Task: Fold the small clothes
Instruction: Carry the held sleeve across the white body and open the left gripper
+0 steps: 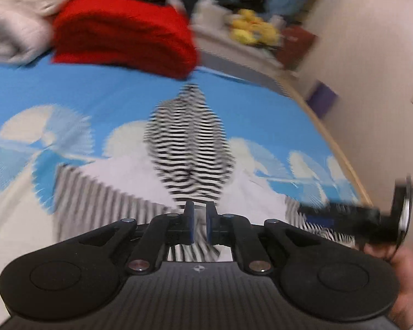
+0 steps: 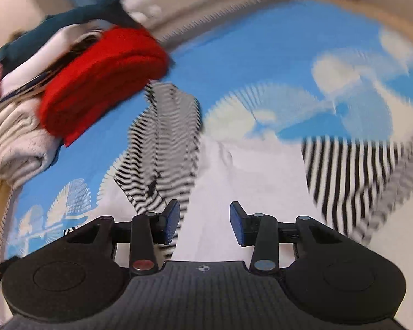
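You have one striped garment (image 1: pixel 190 148) with a white body and two striped sleeves spread on the bed (image 1: pixel 102 93). Toward the bed's far edge sits one pile of folded clothes: one red piece (image 1: pixel 124 33), one cream piece (image 1: pixel 16 22), one dark teal piece (image 2: pixel 68 27). Others there blur uncounted. You hold two tongs.

— How do the feeds look to you?
— Bright and evenly lit on my end, no hard shadows or glare. Both are smeared by motion blur: the striped garment (image 1: pixel 188 148) shimmers into moiré and the blue sheet (image 2: pixel 261 55) streaks.
— And the edges?
— Fisheye bends them; only the gripper bodies look sharp.
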A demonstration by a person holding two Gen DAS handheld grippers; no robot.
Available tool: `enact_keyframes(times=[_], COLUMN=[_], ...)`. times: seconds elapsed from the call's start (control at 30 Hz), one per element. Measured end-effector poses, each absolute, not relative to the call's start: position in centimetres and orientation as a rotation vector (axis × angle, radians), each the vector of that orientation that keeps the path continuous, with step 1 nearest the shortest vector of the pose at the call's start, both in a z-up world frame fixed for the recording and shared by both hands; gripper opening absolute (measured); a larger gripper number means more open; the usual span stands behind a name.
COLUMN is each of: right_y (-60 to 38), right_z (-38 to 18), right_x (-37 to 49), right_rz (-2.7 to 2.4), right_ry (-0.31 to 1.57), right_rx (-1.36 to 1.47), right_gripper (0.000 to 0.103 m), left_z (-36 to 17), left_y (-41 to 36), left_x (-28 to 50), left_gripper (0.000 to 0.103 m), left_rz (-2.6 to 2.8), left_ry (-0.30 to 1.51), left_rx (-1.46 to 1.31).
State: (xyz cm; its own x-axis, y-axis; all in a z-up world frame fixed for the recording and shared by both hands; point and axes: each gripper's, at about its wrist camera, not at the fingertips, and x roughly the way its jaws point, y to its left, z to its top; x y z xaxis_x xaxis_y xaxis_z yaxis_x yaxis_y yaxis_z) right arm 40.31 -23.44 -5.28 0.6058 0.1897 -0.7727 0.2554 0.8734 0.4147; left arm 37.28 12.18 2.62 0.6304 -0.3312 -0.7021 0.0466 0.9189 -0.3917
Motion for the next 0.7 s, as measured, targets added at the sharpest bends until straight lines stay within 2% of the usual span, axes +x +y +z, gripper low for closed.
enact_keyframes(times=[0.07,0.17,0.27,0.37,0.5,0.6,0.7], right_y=[-24.1,-24.3,-23.5,-22.4,-20.7,-19.6,-18.6], right_z=[-6.1,-6.9,-7.7,-9.6,-13.5,-16.3,-17.6], right_x=[40.2,40.1,40.5,41.3,42.1,42.2,42.1], right_rz=[-0.056,-0.067,-0.052,-0.048,-0.071,-0.096,-0.086], right_ry=[0.968,0.995,1.023,1.086,1.203,1.272,1.266], right_rx=[0.595,0.64,0.642,0.638,0.652,0.661,0.65], right_gripper=[0.043,0.043,0.043,0.043,0.043,0.043,0.043], left_z=[3.0,1.4,-1.9,-3.3,-3.8,-4.1,-4.3], left_y=[14.1,16.8,18.3,20.3,20.9,22.0,22.2], left_x=[37.0,37.0,38.9,41.4,41.8,41.9,42.2], left_gripper=[0.009,0.015,0.015,0.015,0.015,0.015,0.015], left_rz=[-0.112,0.018,0.162,0.165,0.248,0.213,0.224], left_ry=[0.859,0.83,0.992,0.992,0.983,0.993,1.008], left_rx=[-0.383,-0.387,-0.367,-0.464,-0.359,-0.416,-0.381])
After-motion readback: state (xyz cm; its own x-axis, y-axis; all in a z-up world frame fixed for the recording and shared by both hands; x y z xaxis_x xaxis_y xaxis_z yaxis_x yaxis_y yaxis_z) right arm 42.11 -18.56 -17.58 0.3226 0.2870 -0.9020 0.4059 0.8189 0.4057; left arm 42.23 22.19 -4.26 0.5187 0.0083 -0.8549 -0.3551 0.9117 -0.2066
